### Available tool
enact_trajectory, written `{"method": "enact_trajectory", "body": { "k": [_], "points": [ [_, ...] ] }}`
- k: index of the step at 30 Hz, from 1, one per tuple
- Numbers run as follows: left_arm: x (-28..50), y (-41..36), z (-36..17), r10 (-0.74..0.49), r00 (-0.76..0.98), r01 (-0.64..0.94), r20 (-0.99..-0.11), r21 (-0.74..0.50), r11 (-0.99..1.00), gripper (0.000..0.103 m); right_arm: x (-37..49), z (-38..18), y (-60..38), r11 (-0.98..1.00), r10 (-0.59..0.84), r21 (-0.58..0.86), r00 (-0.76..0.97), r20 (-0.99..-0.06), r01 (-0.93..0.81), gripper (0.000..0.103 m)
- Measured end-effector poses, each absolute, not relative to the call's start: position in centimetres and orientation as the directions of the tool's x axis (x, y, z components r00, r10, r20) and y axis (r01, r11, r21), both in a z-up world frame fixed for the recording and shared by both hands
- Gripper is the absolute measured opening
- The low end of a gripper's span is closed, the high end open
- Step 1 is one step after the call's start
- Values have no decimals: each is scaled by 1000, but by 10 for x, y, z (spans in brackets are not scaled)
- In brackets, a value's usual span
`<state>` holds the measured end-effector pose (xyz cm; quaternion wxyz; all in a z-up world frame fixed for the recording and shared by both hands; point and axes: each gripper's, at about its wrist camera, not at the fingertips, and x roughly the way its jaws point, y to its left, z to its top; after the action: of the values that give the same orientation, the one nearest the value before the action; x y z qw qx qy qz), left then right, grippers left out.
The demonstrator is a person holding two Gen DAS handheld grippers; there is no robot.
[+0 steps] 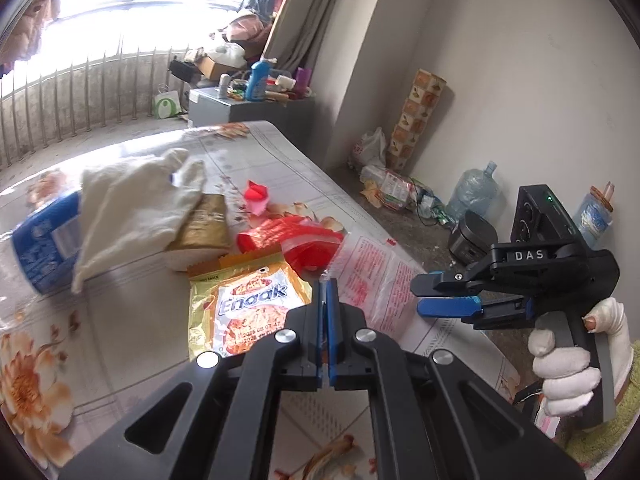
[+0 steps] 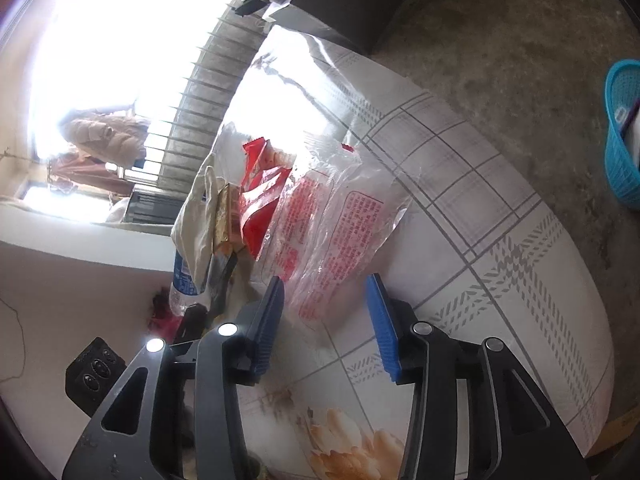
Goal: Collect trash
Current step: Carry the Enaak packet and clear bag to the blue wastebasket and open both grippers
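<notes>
Crowding the counter point(image 1: 120, 320): white cloth point(image 1: 132, 208), gold pack point(image 1: 206, 222), red wrapper point(image 1: 296, 244).
Clear red-printed bag point(image 2: 328, 224) lies crumpled beside the wrapper; right gripper point(image 2: 326, 294) fingers spread, left gripper point(image 1: 327, 286) fingers pressed together.

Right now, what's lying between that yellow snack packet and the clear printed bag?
A crumpled red wrapper lies between the yellow snack packet and the clear printed bag, seen in the left wrist view.

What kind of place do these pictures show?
Probably a lived-in home room: a table with a floral plastic cover, a curtain beside a barred window, and a large water bottle on the concrete floor.
</notes>
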<state>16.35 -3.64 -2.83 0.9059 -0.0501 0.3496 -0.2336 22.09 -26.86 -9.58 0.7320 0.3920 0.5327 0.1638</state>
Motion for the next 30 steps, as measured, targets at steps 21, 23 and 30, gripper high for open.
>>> {"method": "enact_trajectory", "body": {
  "k": [21, 23, 30],
  "points": [
    [184, -45, -62, -513, 532, 356, -674, -371, 858, 1, 214, -89, -288, 594, 672, 788, 437, -598, 165, 2],
    [176, -41, -52, -523, 541, 361, -658, -380, 851, 1, 209, -82, -294, 599, 664, 787, 457, -592, 149, 2],
    [147, -30, -7, -546, 591, 400, -594, -372, 837, 1, 188, -55, -321, 605, 638, 791, 540, -549, 90, 1]
  ]
}}
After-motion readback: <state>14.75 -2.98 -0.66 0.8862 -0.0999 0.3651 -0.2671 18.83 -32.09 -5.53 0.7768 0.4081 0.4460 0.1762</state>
